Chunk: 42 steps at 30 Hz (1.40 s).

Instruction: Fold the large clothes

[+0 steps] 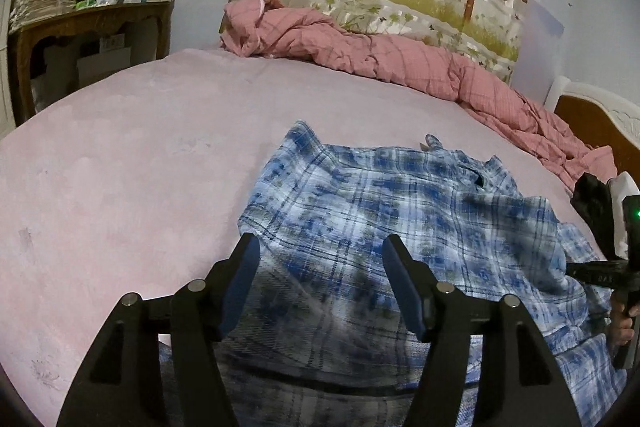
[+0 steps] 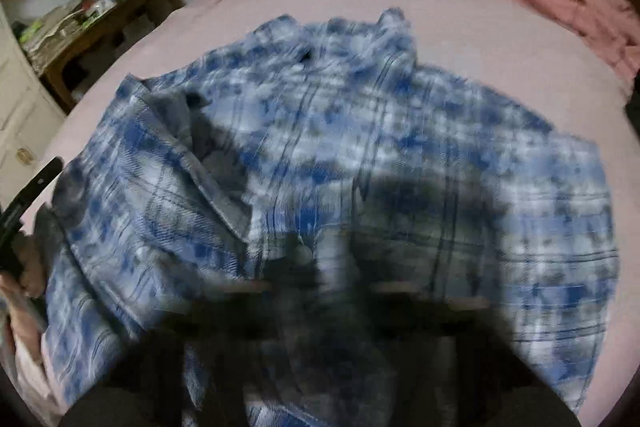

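Left tongs (image 1: 320, 267) sharp and open, right tongs (image 2: 324, 267) blurred over shirt (image 2: 340, 147)

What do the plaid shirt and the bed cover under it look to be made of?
Shirt: thin woven fabric, likely cotton or flannel, matte; its plaid lines look woven in and it creases softly. Bed cover: pink plush or fleece-like, matte, with faint brushed nap marks.

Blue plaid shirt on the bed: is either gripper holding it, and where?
Left gripper is open above the blue plaid shirt, holding nothing. Right gripper is too motion-blurred to tell.
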Available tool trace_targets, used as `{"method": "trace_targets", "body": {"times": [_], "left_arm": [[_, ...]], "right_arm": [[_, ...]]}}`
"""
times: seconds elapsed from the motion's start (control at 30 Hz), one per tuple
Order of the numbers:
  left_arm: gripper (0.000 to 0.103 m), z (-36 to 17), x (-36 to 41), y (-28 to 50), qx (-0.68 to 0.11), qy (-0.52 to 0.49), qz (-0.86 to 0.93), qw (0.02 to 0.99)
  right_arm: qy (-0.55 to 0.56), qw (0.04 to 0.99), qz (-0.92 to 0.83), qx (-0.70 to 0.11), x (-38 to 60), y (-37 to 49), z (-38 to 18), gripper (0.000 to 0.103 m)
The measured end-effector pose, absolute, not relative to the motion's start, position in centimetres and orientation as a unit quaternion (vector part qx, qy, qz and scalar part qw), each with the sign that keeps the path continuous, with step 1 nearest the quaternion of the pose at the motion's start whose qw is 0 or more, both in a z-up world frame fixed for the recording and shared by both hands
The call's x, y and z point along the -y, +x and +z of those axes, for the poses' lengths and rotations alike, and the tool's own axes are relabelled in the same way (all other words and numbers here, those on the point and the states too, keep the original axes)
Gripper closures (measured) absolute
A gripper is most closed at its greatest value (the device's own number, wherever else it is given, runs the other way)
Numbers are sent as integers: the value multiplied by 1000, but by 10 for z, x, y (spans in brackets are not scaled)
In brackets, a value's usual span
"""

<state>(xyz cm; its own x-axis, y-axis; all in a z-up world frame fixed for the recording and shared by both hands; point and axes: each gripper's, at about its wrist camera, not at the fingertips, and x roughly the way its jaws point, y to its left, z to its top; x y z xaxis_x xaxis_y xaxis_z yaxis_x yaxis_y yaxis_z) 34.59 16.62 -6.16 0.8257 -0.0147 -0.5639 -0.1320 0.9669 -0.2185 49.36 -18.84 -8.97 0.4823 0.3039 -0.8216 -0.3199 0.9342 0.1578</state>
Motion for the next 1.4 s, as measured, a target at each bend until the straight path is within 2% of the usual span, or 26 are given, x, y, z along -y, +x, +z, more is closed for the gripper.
{"method": "trace_targets", "body": {"times": [0.17,0.27,0.4,0.57,0.9,0.97,1.0,1.07,1.1,1.13,1.37,1.4], "left_arm": [[39,-56,-158,340,-277,-105,33,955],[36,-57,-153,344,-285,-89,42,954],[35,-66,-158,354,-320,-92,66,941],[35,-77,-167,362,-351,-112,76,927],[33,-82,-166,363,-362,-107,76,923],[33,-81,-166,363,-361,-107,73,923],[33,-81,-166,362,-359,-107,69,925],[33,-76,-164,357,-342,-109,48,932],[33,-73,-161,354,-331,-105,42,937],[33,-69,-158,351,-320,-97,36,942],[32,-34,-121,312,-213,-11,4,977],[31,-26,-119,302,-191,-9,9,981]], "right_arm": [[10,931,101,-351,211,481,-32,99],[29,941,83,-326,232,487,-1,99],[4,941,26,-338,247,501,5,99],[1,926,8,-377,262,508,-29,99],[14,919,-10,-394,294,510,-47,98],[8,918,-10,-397,297,507,-49,94],[3,918,-19,-397,297,505,-49,88],[-12,916,-52,-397,300,499,-50,71],[-11,917,-54,-394,302,495,-49,55],[-6,921,-49,-387,304,489,-47,46],[21,927,1,-375,308,430,-31,44],[25,930,8,-367,309,417,-27,40]]}}
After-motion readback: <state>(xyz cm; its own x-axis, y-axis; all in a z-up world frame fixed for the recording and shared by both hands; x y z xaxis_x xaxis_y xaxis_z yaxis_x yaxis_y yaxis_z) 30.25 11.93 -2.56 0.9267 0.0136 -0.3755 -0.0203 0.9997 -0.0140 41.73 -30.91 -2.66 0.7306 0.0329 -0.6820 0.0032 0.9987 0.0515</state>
